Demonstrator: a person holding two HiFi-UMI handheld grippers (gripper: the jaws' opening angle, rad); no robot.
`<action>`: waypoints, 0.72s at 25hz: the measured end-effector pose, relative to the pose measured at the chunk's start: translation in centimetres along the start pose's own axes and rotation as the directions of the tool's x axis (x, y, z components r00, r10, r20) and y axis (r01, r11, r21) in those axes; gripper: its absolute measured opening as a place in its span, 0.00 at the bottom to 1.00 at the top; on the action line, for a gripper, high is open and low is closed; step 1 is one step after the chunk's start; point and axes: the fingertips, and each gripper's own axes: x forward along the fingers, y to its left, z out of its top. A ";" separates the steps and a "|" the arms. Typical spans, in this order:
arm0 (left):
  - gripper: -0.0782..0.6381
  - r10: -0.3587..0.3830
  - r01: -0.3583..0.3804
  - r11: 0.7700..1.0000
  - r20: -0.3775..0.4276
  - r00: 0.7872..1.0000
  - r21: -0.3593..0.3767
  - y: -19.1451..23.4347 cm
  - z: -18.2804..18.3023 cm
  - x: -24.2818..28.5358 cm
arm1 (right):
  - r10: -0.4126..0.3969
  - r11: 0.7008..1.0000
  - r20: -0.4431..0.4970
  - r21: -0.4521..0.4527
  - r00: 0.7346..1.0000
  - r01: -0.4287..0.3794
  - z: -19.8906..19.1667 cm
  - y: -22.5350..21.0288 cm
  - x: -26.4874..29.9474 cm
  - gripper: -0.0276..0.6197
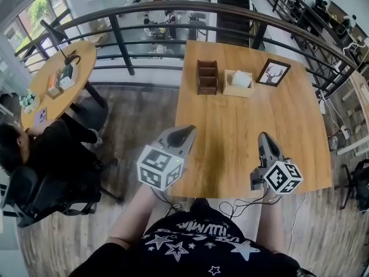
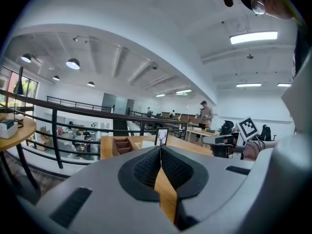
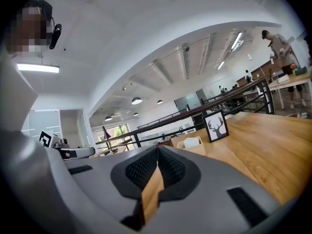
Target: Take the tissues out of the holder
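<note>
From the head view, a square wooden counter [image 1: 230, 154] stands by a dark railing [image 1: 144, 10]. At its far edge sit three things in a row: a dark wooden organizer [image 1: 207, 77], a pale wooden tissue holder [image 1: 235, 90] with white tissues [image 1: 242, 78] standing up in it, and a framed deer picture [image 1: 273, 73]. The left gripper [image 1: 187, 133] hangs over the counter's near left edge and the right gripper [image 1: 264, 137] over its near right part, both well apart from the holder. Each carries its marker cube close to the person's body. To the left, another person sits by a round table [image 1: 57, 74].

In the left gripper view, the two dark pads meet at their tips, with nothing caught between them. Beyond them are the organizer, the deer picture and, to the right, the other gripper with its cube.

In the right gripper view, the jaws are likewise pressed together and empty. Past them the tissue holder sits on the counter with the tissues inside it, just left of the deer picture.
</note>
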 end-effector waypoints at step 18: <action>0.13 0.034 -0.034 0.999 -0.020 0.999 0.007 4.6 4.6 15.8 | 0.032 0.998 -0.011 -0.057 0.999 -0.033 7.7 -11.1 13.6 0.07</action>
